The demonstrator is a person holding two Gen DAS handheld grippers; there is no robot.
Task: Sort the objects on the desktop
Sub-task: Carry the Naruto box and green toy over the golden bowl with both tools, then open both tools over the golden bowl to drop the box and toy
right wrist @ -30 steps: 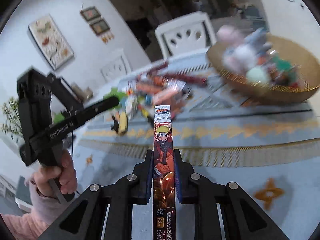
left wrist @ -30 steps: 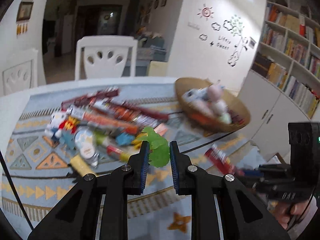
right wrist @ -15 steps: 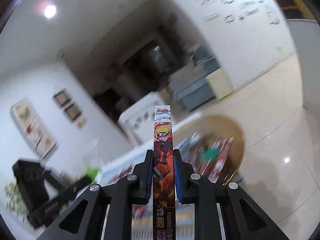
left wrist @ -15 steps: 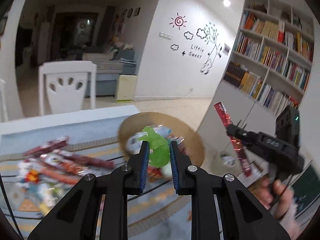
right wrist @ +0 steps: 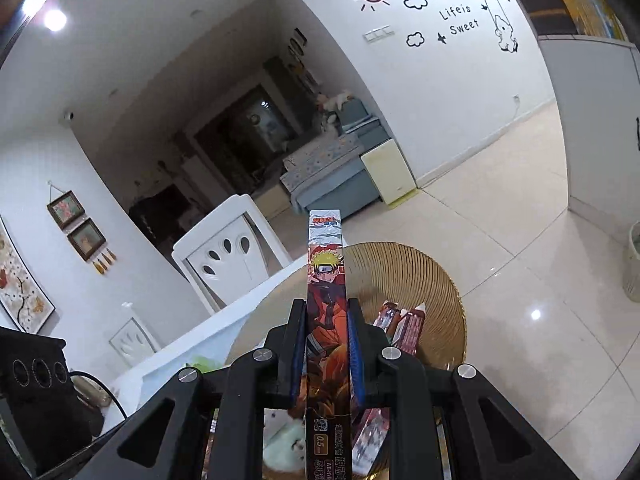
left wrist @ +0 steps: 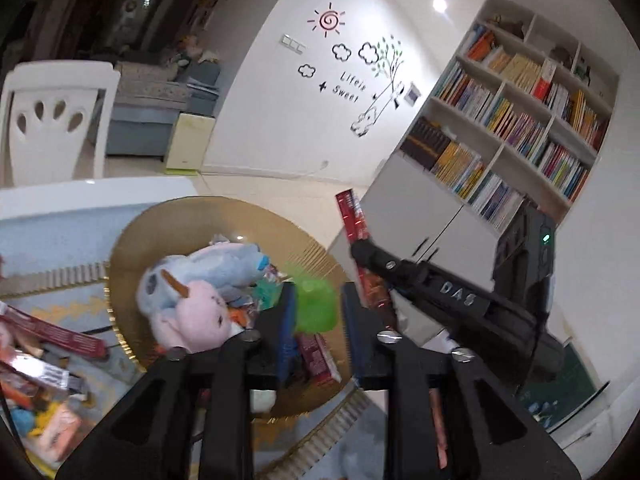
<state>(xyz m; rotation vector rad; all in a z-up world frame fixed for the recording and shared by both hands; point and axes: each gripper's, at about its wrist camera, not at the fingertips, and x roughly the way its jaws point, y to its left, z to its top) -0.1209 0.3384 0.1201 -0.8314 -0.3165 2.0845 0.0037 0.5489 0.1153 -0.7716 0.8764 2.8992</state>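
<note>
My left gripper (left wrist: 318,320) hangs over the round golden basket (left wrist: 192,216). Its jaws are apart and a blurred green toy (left wrist: 316,304) sits loosely between them. The basket holds a blue plush (left wrist: 216,268), a pink plush (left wrist: 196,316) and red packets (left wrist: 316,356). My right gripper (right wrist: 327,344) is shut on a long Naruto pen box (right wrist: 326,280) and holds it above the same basket (right wrist: 420,280). The right gripper also shows in the left wrist view (left wrist: 372,256), with the box (left wrist: 354,220) standing upright.
More red packets (left wrist: 44,332) and small toys (left wrist: 40,424) lie on the patterned cloth at left. A white chair (left wrist: 56,120) stands behind the table. A bookshelf (left wrist: 512,120) fills the right wall. Tiled floor (right wrist: 520,208) lies beyond the basket.
Both grippers have swung right from the pile to above the basket. The left jaws have widened and the green toy now looks loose and blurred. The right still grips the box.
</note>
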